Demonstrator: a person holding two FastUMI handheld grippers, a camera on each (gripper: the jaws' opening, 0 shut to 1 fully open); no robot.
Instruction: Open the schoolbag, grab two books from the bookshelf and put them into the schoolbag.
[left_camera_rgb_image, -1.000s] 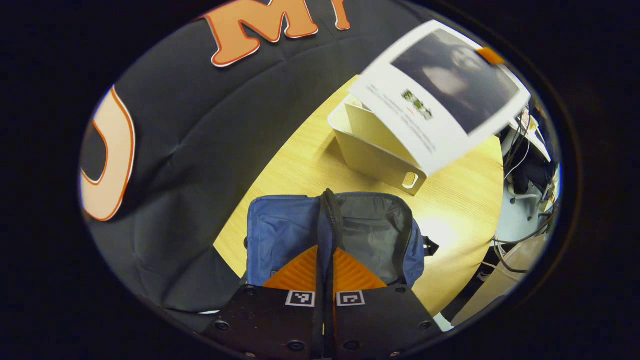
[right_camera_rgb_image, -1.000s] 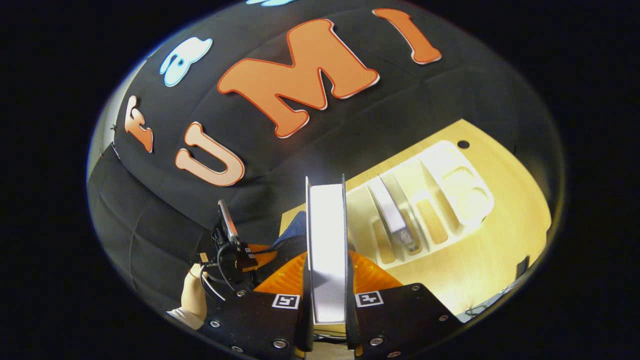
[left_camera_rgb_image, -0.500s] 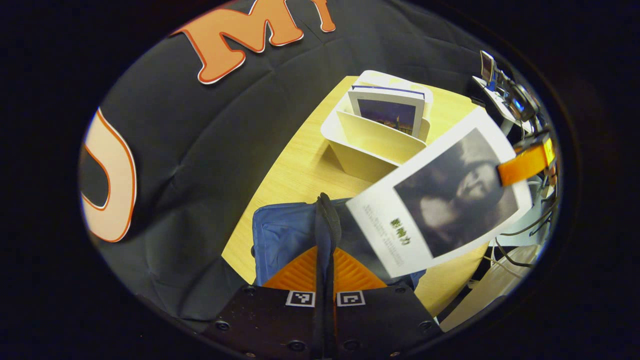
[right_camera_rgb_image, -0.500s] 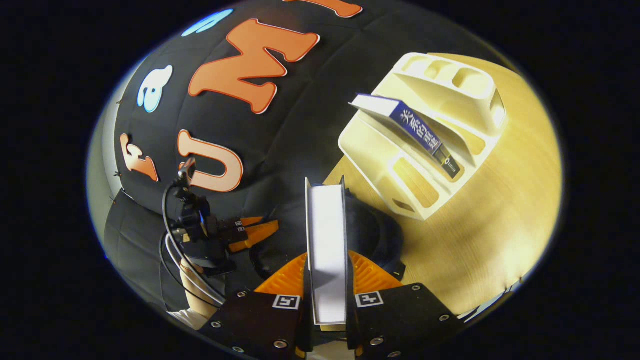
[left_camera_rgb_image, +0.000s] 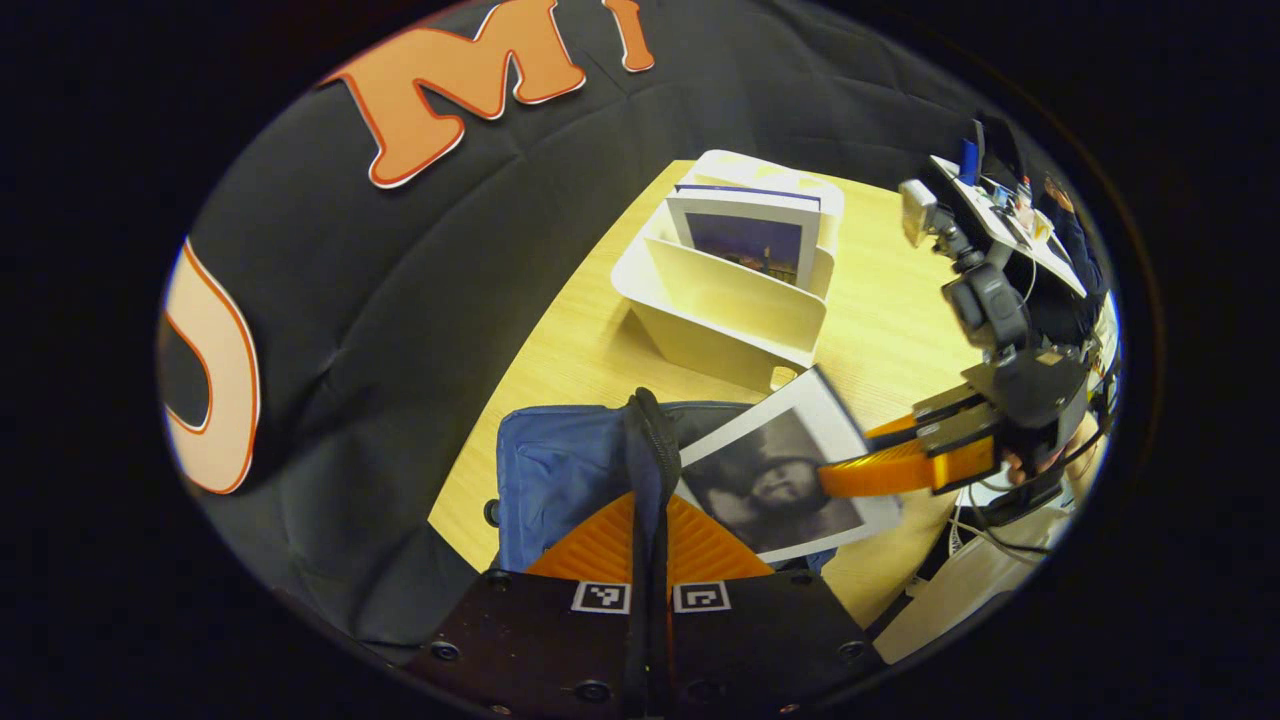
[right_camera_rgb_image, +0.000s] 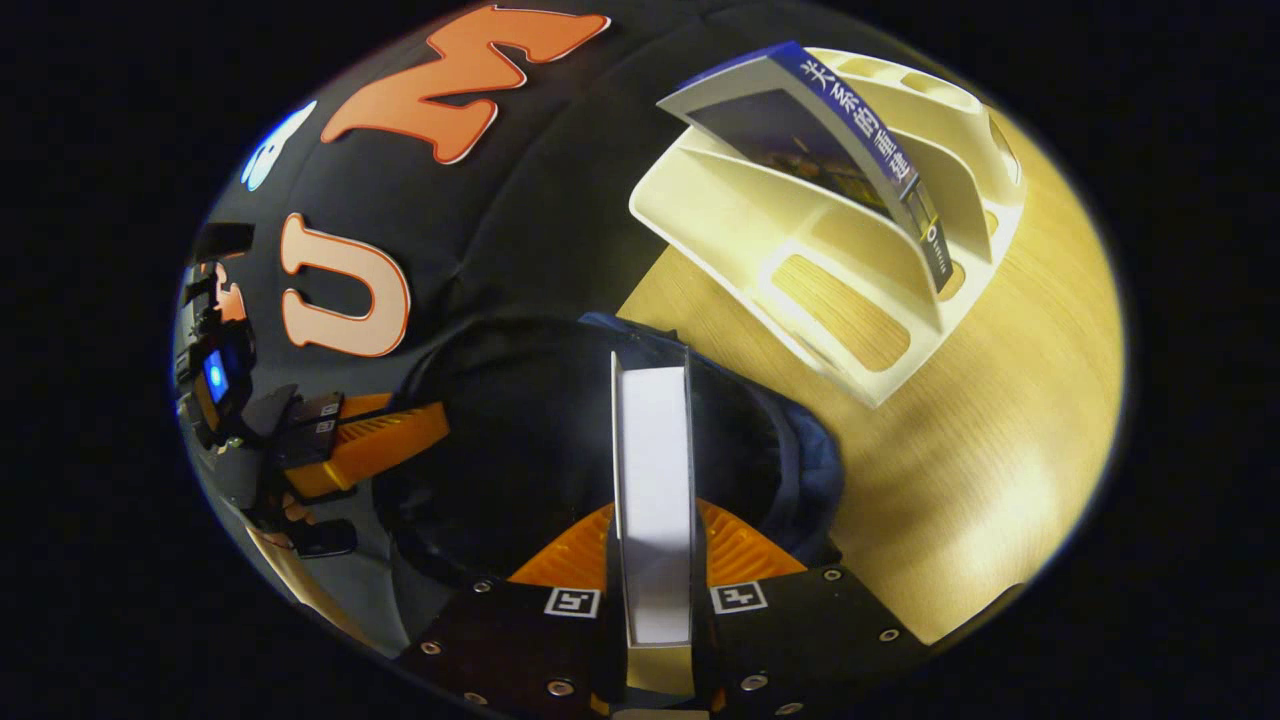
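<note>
One blue schoolbag (left_camera_rgb_image: 560, 470) sat open, its strap (left_camera_rgb_image: 652, 450) pinched in the left tool (left_camera_rgb_image: 650, 530). The right tool (right_camera_rgb_image: 652, 545) clamped one book (right_camera_rgb_image: 652, 500) over it; a second book (left_camera_rgb_image: 745, 235) stood in the bookshelf (left_camera_rgb_image: 720, 310).

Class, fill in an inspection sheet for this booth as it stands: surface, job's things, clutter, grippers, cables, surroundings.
Surface: wooden table.
Job's things: blue schoolbag open; held book at its mouth; second book upright in the cream bookshelf.
Clutter: nothing seen.
Grippers: left gripper shut on the bag's strap; right gripper shut on the held book.
Cables: cables under the right gripper.
Surroundings: black cloth wall.
</note>
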